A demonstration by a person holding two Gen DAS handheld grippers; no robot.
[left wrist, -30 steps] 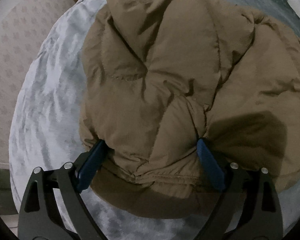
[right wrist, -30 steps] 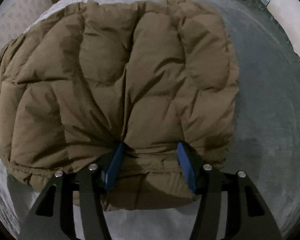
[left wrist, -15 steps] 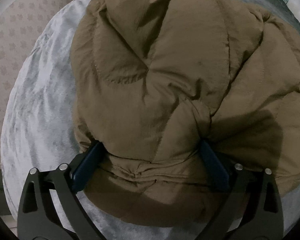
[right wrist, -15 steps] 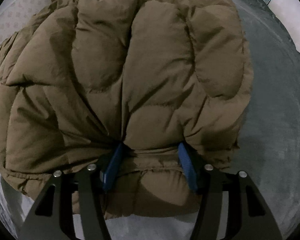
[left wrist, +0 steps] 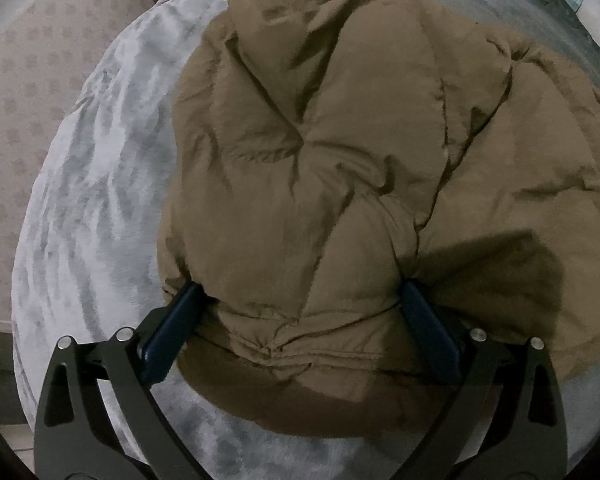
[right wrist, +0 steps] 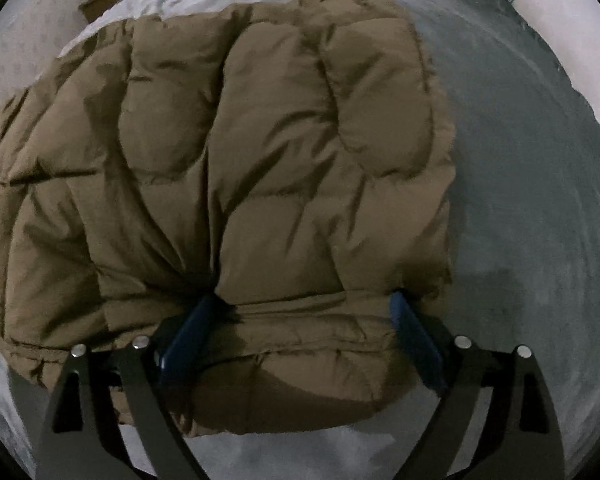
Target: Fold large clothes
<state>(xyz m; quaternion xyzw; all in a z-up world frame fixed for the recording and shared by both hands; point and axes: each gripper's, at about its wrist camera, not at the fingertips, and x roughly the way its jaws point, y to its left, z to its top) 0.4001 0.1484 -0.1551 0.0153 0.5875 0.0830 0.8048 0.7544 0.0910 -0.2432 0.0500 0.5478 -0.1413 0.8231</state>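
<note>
Grey bedding [left wrist: 80,184] carries a folded brown puffer jacket [left wrist: 340,184]; the left gripper [left wrist: 300,300] stands spread wide, the right gripper [right wrist: 304,312] has just been opening, jacket hem between both jaws.

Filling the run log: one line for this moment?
jacket folded on blanket | left gripper just opened wider, jacket between | right gripper likewise
</note>
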